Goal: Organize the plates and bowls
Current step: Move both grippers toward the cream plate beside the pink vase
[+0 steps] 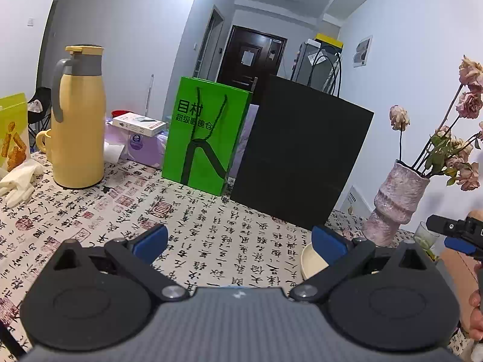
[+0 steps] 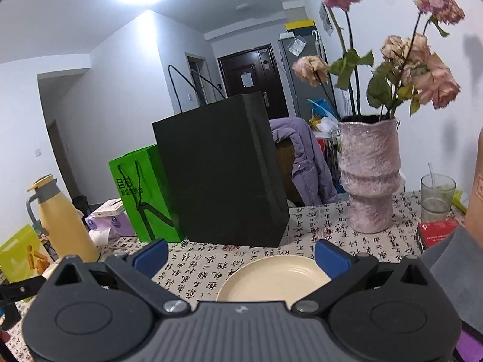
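Note:
A cream plate (image 2: 271, 279) lies flat on the calligraphy-print tablecloth, directly below and between the fingers of my right gripper (image 2: 241, 255), which is open and holds nothing. In the left wrist view only the plate's (image 1: 312, 259) left part shows, behind the right blue pad. My left gripper (image 1: 240, 241) is open and empty above bare tablecloth, to the left of the plate. The right gripper's black and blue tip (image 1: 459, 235) shows at the far right of the left wrist view. No bowl is in view.
A black paper bag (image 2: 223, 175) and a green bag (image 2: 142, 193) stand behind the plate. A pink vase (image 2: 369, 178) of dried roses, a glass cup (image 2: 437, 193) and a red box (image 2: 437, 232) stand right. A yellow thermos (image 1: 78, 117) and white gloves (image 1: 18, 181) sit left.

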`<state>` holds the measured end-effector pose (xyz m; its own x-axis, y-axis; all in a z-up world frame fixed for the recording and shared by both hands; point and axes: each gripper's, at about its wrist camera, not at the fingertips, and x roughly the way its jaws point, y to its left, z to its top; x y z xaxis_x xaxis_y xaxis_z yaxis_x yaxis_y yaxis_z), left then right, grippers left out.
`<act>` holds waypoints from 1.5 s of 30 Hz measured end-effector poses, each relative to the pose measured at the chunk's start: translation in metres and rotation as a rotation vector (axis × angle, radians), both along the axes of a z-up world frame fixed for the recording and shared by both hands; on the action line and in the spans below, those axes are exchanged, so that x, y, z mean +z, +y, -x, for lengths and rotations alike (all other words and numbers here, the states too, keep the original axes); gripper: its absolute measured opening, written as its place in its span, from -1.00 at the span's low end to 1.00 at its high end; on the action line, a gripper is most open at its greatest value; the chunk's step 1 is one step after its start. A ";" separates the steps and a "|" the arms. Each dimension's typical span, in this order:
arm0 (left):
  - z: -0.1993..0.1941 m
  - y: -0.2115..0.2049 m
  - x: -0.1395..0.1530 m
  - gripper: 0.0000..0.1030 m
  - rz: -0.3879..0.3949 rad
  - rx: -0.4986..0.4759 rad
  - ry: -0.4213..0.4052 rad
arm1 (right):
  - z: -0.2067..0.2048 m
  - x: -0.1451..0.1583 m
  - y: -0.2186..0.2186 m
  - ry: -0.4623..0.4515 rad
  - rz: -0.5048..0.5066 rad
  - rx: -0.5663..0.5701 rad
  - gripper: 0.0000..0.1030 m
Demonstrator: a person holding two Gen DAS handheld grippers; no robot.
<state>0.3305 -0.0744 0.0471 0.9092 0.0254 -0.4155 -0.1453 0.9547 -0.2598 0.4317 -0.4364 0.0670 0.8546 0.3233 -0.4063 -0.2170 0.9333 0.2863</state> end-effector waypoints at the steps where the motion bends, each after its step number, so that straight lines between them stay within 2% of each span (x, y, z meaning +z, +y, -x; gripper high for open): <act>1: -0.002 -0.003 0.001 1.00 -0.005 0.003 0.002 | -0.002 -0.001 -0.002 0.007 -0.007 -0.001 1.00; 4: -0.007 -0.012 0.001 1.00 -0.034 0.018 0.010 | -0.008 -0.004 -0.009 0.025 -0.028 -0.011 1.00; 15: -0.033 -0.040 0.009 1.00 -0.065 -0.008 0.055 | -0.027 -0.017 -0.027 0.079 -0.065 -0.061 1.00; 22: -0.052 -0.060 0.010 1.00 -0.092 0.012 0.055 | -0.040 -0.028 -0.033 0.118 -0.076 -0.089 1.00; 31: -0.084 -0.093 0.005 1.00 -0.147 -0.004 0.102 | -0.050 -0.037 -0.036 0.133 -0.064 -0.122 1.00; 37: -0.108 -0.121 -0.003 1.00 -0.182 -0.041 0.131 | -0.068 -0.056 -0.044 0.193 -0.066 -0.151 1.00; 45: -0.146 -0.142 -0.029 1.00 -0.172 -0.051 0.221 | -0.095 -0.091 -0.053 0.308 -0.072 -0.184 0.93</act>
